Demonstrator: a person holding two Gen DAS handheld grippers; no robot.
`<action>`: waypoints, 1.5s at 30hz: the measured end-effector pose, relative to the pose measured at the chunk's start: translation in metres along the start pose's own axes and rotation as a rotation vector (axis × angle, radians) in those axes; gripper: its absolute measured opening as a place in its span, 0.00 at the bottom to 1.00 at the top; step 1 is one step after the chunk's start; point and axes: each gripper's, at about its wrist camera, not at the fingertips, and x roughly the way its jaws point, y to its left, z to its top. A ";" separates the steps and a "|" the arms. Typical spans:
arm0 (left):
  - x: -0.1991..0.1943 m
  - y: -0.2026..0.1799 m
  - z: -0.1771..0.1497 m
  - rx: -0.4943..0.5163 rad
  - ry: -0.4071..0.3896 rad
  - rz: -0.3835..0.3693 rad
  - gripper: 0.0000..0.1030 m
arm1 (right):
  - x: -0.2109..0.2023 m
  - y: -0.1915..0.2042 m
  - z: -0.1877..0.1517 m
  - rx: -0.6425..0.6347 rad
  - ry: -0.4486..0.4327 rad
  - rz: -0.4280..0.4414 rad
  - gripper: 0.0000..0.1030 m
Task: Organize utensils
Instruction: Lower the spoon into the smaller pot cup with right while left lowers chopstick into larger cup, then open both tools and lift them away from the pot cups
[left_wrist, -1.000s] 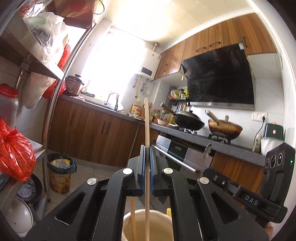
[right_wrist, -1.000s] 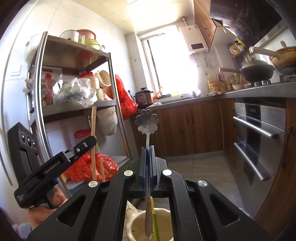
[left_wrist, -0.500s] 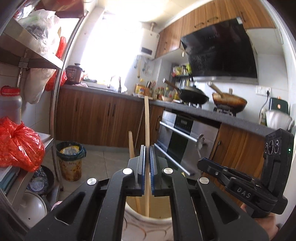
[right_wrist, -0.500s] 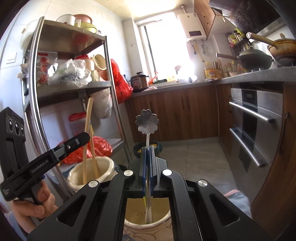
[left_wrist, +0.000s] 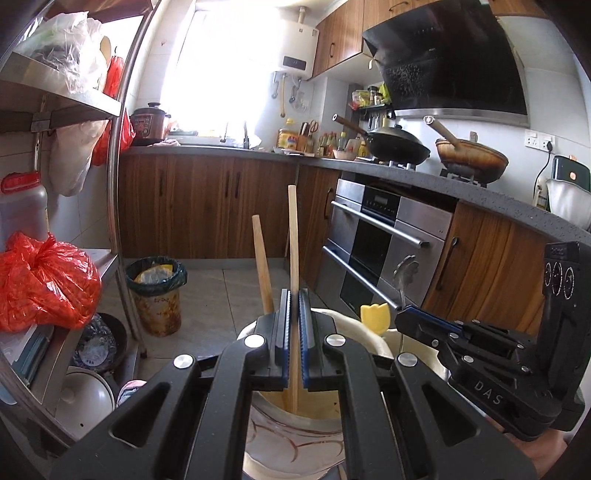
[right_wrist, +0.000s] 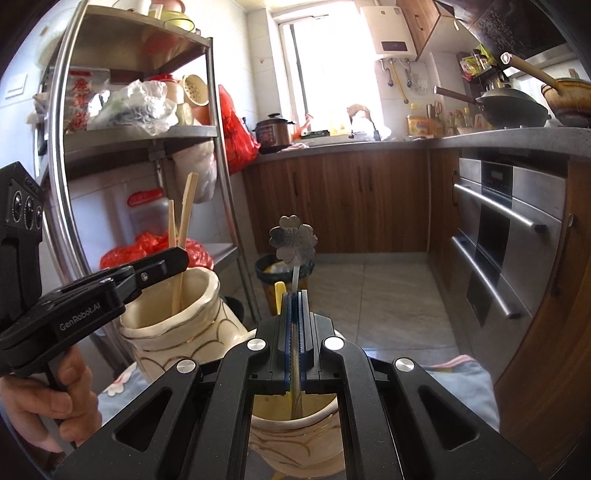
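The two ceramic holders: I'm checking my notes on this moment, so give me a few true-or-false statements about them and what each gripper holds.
1. The left gripper is shut on a wooden chopstick. True.
2. The right gripper holds a fork. False: it is shut on a metal spoon with a flower-shaped handle end.
3. The chopstick's lower end is inside the left holder. True.
4. The left holder holds nothing else. False: a second chopstick leans in it.
5. The spoon's lower end lies on the floor. False: it reaches into the right holder.
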 end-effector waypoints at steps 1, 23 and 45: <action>0.001 0.000 0.000 0.003 0.005 0.004 0.04 | 0.000 0.000 0.000 -0.001 0.002 0.000 0.04; -0.021 -0.007 0.003 0.020 -0.069 -0.031 0.44 | -0.017 -0.011 0.006 0.039 -0.031 0.021 0.38; -0.076 -0.003 -0.037 0.034 -0.007 -0.023 0.58 | -0.075 -0.039 -0.035 0.052 0.066 -0.089 0.66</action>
